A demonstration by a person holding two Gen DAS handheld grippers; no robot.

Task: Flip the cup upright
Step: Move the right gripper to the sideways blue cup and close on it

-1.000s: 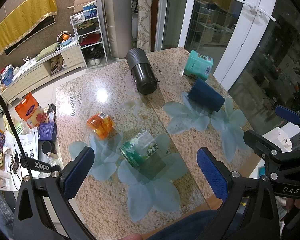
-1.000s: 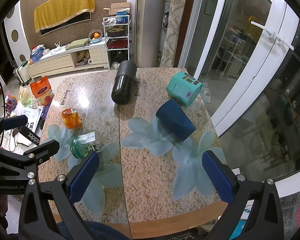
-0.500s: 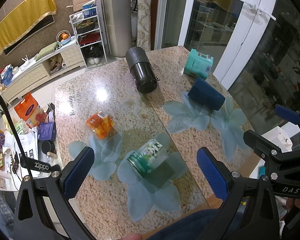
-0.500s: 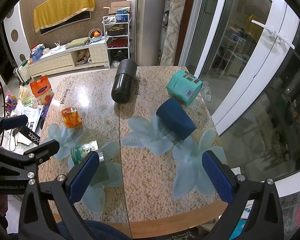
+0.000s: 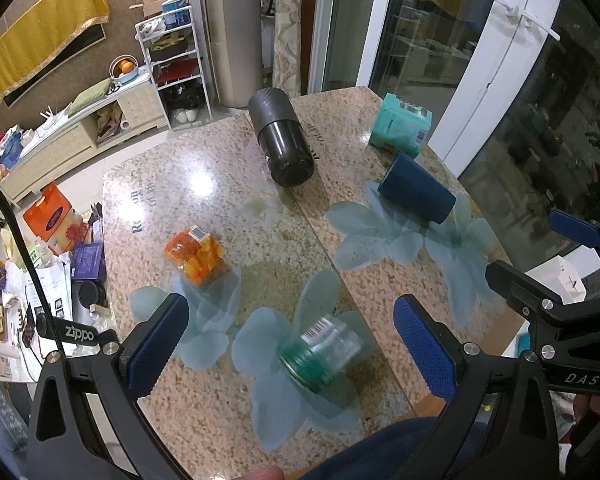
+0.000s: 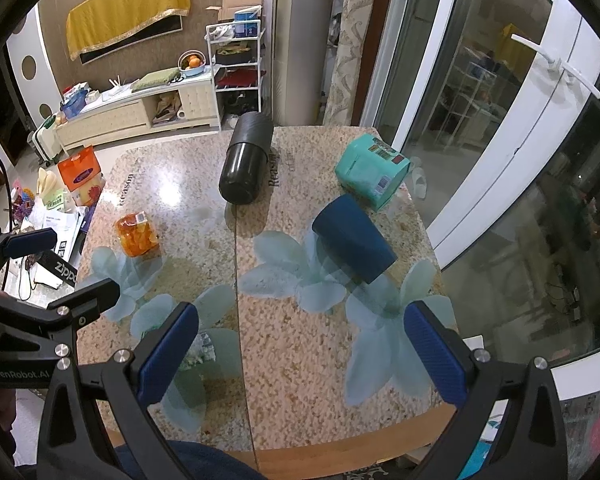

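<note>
From your left gripper (image 5: pixel 290 336), fingers spread and holding nothing, a small jar (image 5: pixel 320 354) lies between them on the table (image 5: pixel 220 184). From your right gripper (image 6: pixel 302 350), also spread, the blue cup (image 6: pixel 352 238) lies on its side ahead, likely your target.

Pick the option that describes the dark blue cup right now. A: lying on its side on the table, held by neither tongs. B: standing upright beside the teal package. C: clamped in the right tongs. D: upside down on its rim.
A: the dark blue cup lies on its side on the table, far from both open tongs.
</note>
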